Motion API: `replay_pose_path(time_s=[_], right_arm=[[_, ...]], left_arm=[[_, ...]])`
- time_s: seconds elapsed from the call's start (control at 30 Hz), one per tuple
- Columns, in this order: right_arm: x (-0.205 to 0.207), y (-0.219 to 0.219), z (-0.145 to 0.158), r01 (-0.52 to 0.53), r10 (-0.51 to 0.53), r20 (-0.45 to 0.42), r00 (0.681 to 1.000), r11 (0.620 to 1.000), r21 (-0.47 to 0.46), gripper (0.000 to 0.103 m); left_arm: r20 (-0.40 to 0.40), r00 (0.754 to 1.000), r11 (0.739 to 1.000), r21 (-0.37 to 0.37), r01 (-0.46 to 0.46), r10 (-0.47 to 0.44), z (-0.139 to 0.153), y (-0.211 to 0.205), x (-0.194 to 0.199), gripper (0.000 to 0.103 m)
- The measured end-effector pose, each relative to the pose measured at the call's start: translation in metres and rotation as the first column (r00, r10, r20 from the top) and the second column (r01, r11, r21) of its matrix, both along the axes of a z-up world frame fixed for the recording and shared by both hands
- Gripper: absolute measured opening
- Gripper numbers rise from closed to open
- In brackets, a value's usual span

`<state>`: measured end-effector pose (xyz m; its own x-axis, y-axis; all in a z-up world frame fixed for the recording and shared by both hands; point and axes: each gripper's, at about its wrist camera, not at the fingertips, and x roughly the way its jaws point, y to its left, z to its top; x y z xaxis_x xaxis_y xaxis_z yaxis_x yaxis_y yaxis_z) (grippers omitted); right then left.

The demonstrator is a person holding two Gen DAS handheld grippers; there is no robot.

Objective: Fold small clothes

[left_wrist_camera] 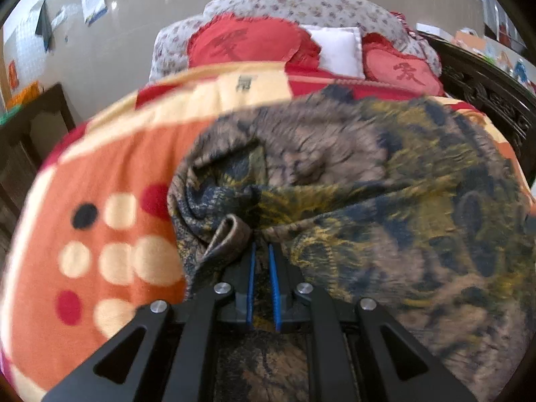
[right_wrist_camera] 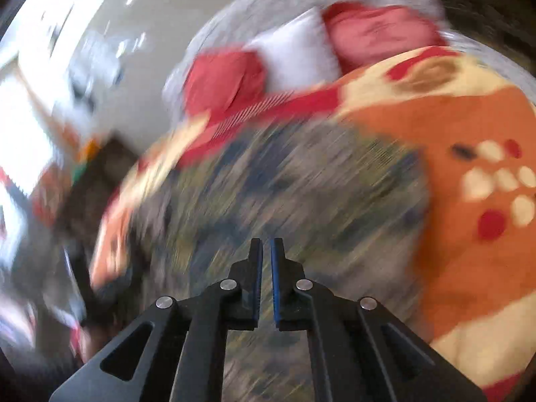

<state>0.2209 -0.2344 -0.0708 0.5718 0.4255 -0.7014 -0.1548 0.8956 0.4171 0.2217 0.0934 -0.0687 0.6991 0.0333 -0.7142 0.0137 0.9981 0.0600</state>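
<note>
A brown, blue and yellow patterned garment [left_wrist_camera: 368, 194] lies bunched on an orange dotted blanket [left_wrist_camera: 110, 234] on a bed. My left gripper [left_wrist_camera: 262, 248] is shut on a gathered fold of the garment at its near edge. In the right wrist view everything is motion-blurred: the garment [right_wrist_camera: 268, 184] spreads ahead, and my right gripper [right_wrist_camera: 266, 244] hangs above it with its jaws nearly together and nothing visible between them.
Red heart cushions [left_wrist_camera: 248, 43], a white pillow [left_wrist_camera: 338, 50] and a floral quilt [left_wrist_camera: 301, 3] sit at the bed's head. A dark carved bed frame [left_wrist_camera: 485, 93] runs along the right. A dark cabinet [left_wrist_camera: 30, 140] stands at the left.
</note>
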Motion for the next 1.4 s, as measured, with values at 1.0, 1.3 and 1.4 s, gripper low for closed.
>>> replay_pose_path(time_s=[1.0, 1.3, 1.4], right_arm=[[-0.033, -0.017, -0.036, 0.040, -0.041, -0.073, 0.997, 0.999, -0.020, 0.000], [-0.022, -0.012, -0.033, 0.178, -0.179, 0.019, 0.984, 0.953, -0.244, 0.025], [-0.024, -0.011, -0.025, 0.158, -0.166, -0.005, 0.986, 0.946, -0.283, 0.026]], left_arm=[[0.025, 1.000, 0.981, -0.191, 0.023, -0.018, 0.015, 0.023, -0.040, 0.011], [-0.158, 0.984, 0.935, -0.329, -0.130, 0.081, -0.023, 0.076, 0.009, 0.006], [-0.152, 0.986, 0.952, -0.287, -0.106, 0.064, -0.005, 0.074, -0.003, 0.013]])
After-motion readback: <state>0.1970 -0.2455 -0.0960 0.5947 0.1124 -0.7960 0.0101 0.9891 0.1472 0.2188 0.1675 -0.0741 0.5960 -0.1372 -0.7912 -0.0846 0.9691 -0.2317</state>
